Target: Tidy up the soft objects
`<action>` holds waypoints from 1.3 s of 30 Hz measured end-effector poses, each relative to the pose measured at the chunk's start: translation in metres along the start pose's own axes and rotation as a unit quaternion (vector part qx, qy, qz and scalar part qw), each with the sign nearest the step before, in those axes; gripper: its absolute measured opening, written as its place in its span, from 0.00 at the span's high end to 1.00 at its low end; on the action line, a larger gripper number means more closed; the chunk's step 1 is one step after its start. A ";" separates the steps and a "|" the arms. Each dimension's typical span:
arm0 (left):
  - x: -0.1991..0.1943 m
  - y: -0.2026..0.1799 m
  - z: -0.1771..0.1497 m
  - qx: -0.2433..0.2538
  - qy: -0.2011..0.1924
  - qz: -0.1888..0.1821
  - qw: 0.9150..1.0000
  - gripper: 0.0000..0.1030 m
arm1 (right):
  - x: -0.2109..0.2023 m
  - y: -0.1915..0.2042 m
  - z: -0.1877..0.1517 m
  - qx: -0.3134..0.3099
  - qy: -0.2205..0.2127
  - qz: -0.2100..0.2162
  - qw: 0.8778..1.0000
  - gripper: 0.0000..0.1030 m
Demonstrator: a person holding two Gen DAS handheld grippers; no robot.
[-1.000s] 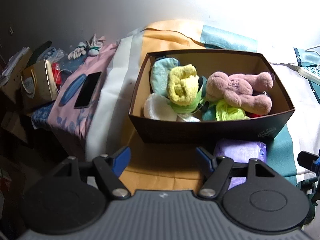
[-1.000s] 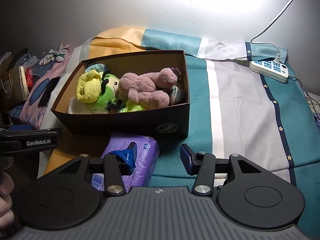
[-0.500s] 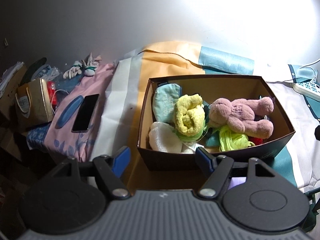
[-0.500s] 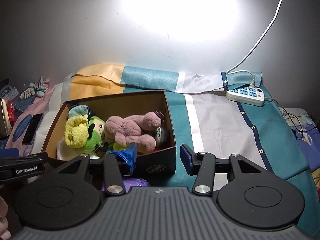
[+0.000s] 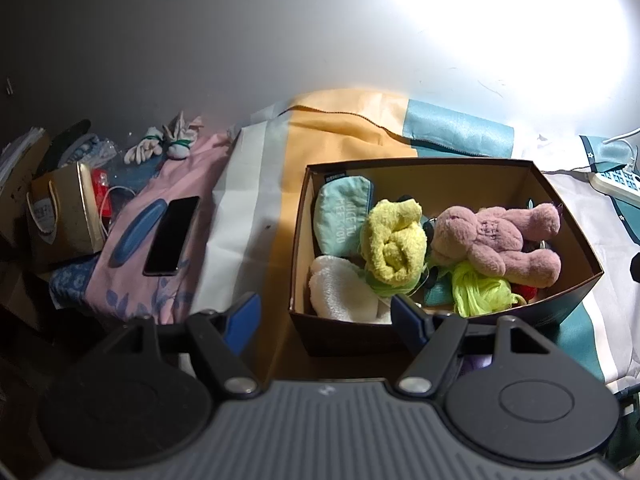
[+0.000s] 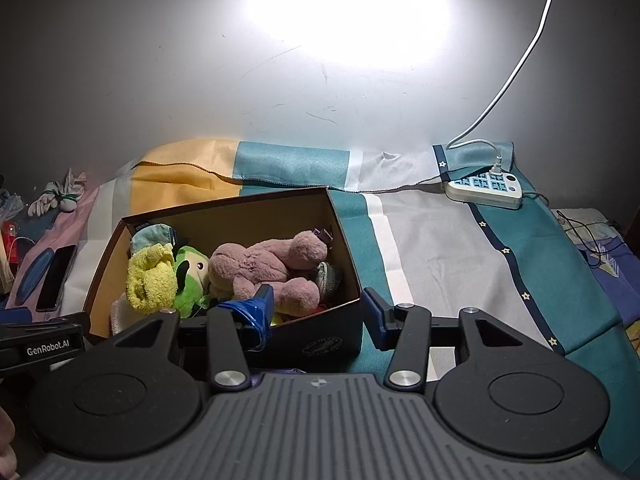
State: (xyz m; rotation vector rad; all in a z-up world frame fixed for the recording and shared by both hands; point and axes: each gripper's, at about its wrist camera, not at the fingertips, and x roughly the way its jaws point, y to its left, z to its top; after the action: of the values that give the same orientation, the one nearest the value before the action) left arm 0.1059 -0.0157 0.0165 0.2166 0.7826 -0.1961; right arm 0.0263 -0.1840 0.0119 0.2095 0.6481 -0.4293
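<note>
A dark cardboard box point(image 5: 568, 300) point(image 6: 320, 344) sits on a striped cloth. Inside lie a pink plush bear point(image 5: 500, 240) point(image 6: 272, 268), a rolled yellow towel point(image 5: 396, 248) point(image 6: 150, 280), a teal pouch point(image 5: 340, 220), a white cloth point(image 5: 344, 296), neon yellow yarn point(image 5: 476, 294) and a green plush point(image 6: 190, 284). My left gripper point(image 5: 326, 320) is open and empty, in front of the box's near left corner. My right gripper point(image 6: 318, 312) is open and empty, in front of the box's near right corner. A purple pack point(image 5: 476, 362) barely shows behind my left gripper.
A black phone point(image 5: 172, 236) point(image 6: 56, 278) lies on a pink floral cloth at the left. A gold paper bag point(image 5: 64, 220) and white gloves point(image 5: 160, 146) are further left. A white power strip point(image 6: 484, 192) with its cable lies at the back right, by the wall.
Both grippers have drawn back and risen from the box. The purple pack, plainly seen before, is now almost hidden under them. Both stay open.
</note>
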 end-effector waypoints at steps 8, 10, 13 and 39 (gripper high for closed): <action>0.005 0.003 0.001 0.001 -0.012 -0.004 1.000 0.29 | -0.001 0.007 0.000 -0.009 -0.009 -0.010 1.000 0.69; 0.007 0.003 0.001 0.002 -0.014 -0.007 1.000 0.29 | -0.001 0.008 -0.001 -0.008 -0.010 -0.012 1.000 0.69; 0.011 0.002 0.001 0.006 -0.011 -0.012 1.000 0.29 | 0.003 0.009 -0.003 -0.008 -0.005 -0.015 1.000 0.69; 0.029 -0.005 0.002 0.003 0.002 -0.008 1.000 0.29 | 0.040 0.016 0.001 -0.033 0.036 -0.030 0.998 0.68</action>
State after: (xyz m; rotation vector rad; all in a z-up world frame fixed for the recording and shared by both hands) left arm 0.1257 -0.0239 -0.0036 0.2159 0.7883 -0.2136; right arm 0.0622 -0.1831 -0.0113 0.1438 0.7405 -0.4585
